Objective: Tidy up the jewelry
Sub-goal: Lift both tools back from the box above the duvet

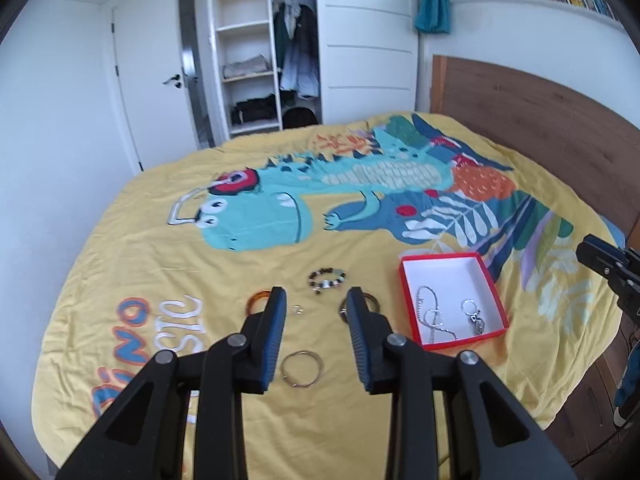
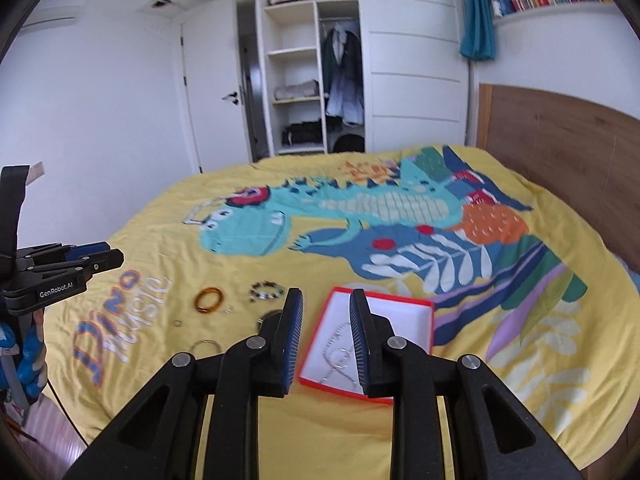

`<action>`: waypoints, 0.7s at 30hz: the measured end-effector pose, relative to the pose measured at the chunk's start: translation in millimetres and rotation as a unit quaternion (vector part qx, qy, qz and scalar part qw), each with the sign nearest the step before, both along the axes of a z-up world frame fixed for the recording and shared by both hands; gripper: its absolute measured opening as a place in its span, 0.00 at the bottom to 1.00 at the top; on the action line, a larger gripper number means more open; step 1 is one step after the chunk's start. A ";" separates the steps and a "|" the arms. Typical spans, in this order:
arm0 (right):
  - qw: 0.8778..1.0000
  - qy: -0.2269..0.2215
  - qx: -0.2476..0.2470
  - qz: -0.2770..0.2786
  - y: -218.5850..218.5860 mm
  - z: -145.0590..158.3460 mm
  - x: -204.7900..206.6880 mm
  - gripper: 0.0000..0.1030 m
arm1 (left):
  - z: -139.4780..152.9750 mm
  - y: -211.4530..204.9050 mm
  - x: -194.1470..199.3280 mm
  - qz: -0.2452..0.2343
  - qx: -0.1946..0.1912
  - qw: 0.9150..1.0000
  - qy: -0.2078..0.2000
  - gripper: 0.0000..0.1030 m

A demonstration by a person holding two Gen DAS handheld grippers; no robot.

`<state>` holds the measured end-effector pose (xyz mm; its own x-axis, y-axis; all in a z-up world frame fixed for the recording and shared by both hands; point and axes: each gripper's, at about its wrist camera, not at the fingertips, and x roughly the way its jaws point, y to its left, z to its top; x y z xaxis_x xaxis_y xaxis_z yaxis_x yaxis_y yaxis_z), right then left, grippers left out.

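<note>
1. Both grippers hang above the bed with nothing in them. My left gripper (image 1: pixel 316 300) has its jaws apart, and bare bedspread shows in the gap. My right gripper (image 2: pixel 326 304) has its jaws apart too, and nothing sits between the pads.

2. Red box (image 1: pixel 452 300), white inside, lies on the yellow dinosaur bedspread (image 1: pixel 160 264). A silver chain (image 1: pixel 434 316) and a small ringed charm piece (image 1: pixel 474 314) already lie in it.

3. Loose pieces lie on the bedspread beside the box, on its left in both views: beaded bracelet (image 1: pixel 326 280), amber bangle (image 2: pixel 208 300), large silver hoop (image 1: pixel 301 369), small ring (image 1: pixel 297 311), and a dark bangle (image 1: pixel 370 304) partly hidden behind my left finger.

4. Step in hand, as I judge it: between pickups, choosing the next piece. Sorting looks partly done, with two items boxed and about five outside.

5. Next move calls for lowering one gripper over a single piece. The beaded bracelet and dark bangle lie nearest the box. The jaws should straddle the rim and pinch the band, not the cloth.

6. Risk: the thin hoop and small ring lie flat, so the pads may snag fabric.
</note>
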<state>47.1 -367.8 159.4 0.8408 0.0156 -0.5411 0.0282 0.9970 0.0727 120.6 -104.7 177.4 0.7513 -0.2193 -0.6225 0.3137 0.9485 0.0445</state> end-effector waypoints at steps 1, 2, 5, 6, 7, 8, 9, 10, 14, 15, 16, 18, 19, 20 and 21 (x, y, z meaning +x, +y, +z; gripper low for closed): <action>1.000 -0.007 -0.002 0.005 8.0 6.9 -6.1 0.24 | 6.9 9.8 -7.6 0.006 -0.002 1.000 -0.006 0.30; 1.000 -0.014 -0.005 0.011 16.2 14.2 -12.3 0.24 | 12.9 19.1 -15.6 0.011 -0.005 1.000 -0.013 0.32; 0.999 -0.038 -0.010 0.026 38.6 36.5 -31.2 0.27 | 28.6 44.0 -34.5 0.027 -0.012 0.999 -0.029 0.37; 0.999 -0.045 -0.009 0.030 43.8 42.3 -36.4 0.28 | 33.0 51.8 -40.1 0.032 -0.017 0.999 -0.034 0.37; 0.998 -0.051 -0.009 0.032 48.0 47.2 -40.8 0.28 | 36.6 58.3 -45.2 0.036 -0.022 0.998 -0.038 0.37; 0.998 -0.056 -0.009 0.035 51.5 51.2 -44.9 0.28 | 40.6 66.1 -50.2 0.041 -0.027 0.998 -0.042 0.37; 0.997 -0.061 -0.012 0.038 56.6 55.7 -48.7 0.29 | 43.6 72.2 -53.9 0.045 -0.030 0.998 -0.044 0.37; 0.997 -0.065 -0.016 0.042 61.3 59.6 -51.8 0.29 | 46.1 78.4 -57.4 0.049 -0.034 0.997 -0.048 0.38; 0.995 -0.081 -0.023 0.053 76.8 73.0 -62.7 0.33 | 53.2 99.0 -68.4 0.068 -0.038 0.995 -0.067 0.38; 0.995 -0.084 -0.024 0.055 78.6 75.0 -63.0 0.33 | 54.2 103.9 -69.8 0.072 -0.040 0.994 -0.069 0.38; 0.994 -0.086 -0.023 0.058 81.2 77.1 -63.4 0.33 | 54.5 109.2 -70.7 0.075 -0.042 0.994 -0.071 0.38; 0.994 -0.089 -0.022 0.062 84.3 78.9 -63.2 0.33 | 54.1 117.3 -70.2 0.085 -0.045 0.993 -0.074 0.38; 0.994 -0.090 -0.023 0.065 84.7 79.8 -62.8 0.34 | 52.9 120.9 -68.8 0.089 -0.048 0.992 -0.072 0.38; 0.993 -0.090 -0.024 0.067 87.0 80.1 -62.6 0.34 | 51.1 123.1 -66.9 0.091 -0.050 0.992 -0.070 0.38; 0.993 -0.090 -0.025 0.069 90.6 80.4 -63.6 0.34 | 48.5 126.1 -64.4 0.094 -0.051 0.992 -0.067 0.38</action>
